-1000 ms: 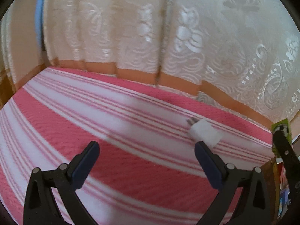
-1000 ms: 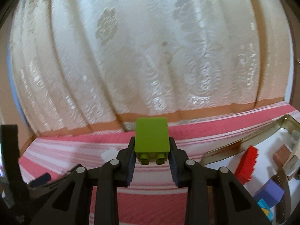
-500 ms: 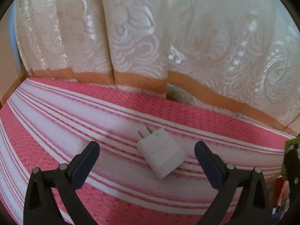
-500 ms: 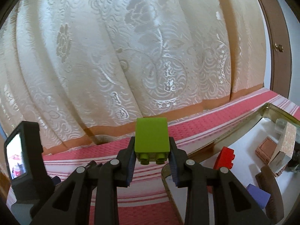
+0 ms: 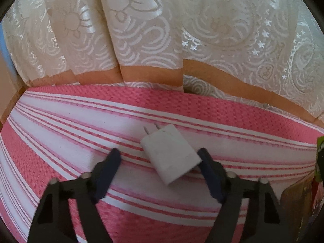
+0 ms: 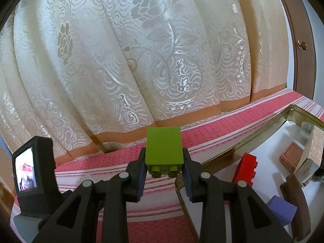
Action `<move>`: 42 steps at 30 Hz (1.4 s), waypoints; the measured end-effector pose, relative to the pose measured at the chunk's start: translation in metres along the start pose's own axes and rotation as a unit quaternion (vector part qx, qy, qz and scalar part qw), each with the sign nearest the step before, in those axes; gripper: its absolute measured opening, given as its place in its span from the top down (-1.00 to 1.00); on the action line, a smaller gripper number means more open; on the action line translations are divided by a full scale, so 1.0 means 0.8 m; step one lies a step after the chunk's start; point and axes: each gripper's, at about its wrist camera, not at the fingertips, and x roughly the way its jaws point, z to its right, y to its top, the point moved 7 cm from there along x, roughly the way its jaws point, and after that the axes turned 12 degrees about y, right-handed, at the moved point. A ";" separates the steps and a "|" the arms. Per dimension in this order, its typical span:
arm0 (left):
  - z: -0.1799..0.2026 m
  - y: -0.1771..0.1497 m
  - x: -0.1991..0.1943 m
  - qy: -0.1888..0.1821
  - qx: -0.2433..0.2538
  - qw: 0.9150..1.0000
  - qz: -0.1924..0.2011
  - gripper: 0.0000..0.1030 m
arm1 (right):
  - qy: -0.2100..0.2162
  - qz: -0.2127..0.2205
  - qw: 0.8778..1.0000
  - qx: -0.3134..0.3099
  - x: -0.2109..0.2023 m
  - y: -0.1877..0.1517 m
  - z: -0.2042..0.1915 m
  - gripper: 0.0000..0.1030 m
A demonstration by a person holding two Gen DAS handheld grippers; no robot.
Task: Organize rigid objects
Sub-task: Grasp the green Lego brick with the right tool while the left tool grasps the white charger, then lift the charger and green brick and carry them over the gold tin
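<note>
A white plug-in charger (image 5: 169,154) lies on the pink and white striped cloth (image 5: 81,125), prongs pointing away. My left gripper (image 5: 160,158) is open around it; the right finger touches or nearly touches its side, the left finger stands apart. My right gripper (image 6: 164,162) is shut on a green toy brick (image 6: 163,148) and holds it above the cloth, beside the near left corner of a metal tray (image 6: 253,133). The tray holds a red brick (image 6: 246,169), a purple block (image 6: 281,210), and small boxes.
A cream patterned curtain (image 5: 162,30) hangs right behind the cloth. The left gripper's body with its small screen (image 6: 26,170) shows at the left in the right wrist view. A brown door frame (image 6: 299,40) stands at the far right.
My left gripper has moved forward onto the charger and its jaws have narrowed around it. My right gripper has swung right with the green brick, bringing more of the tray into view.
</note>
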 end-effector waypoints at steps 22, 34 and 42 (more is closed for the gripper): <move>-0.115 -0.041 -0.053 -0.099 -0.026 0.993 0.051 0.28 | 0.022 -0.002 0.999 -0.024 0.001 -0.004 -0.015 0.33; -0.088 -0.063 -0.066 -0.073 -0.004 0.997 0.028 0.26 | 0.039 -0.009 0.998 -0.043 -0.002 -0.011 -0.031 0.33; -0.094 -0.053 -0.056 -0.059 -0.031 0.997 0.026 -0.43 | 0.042 -0.017 0.998 -0.038 0.000 -0.013 -0.029 0.33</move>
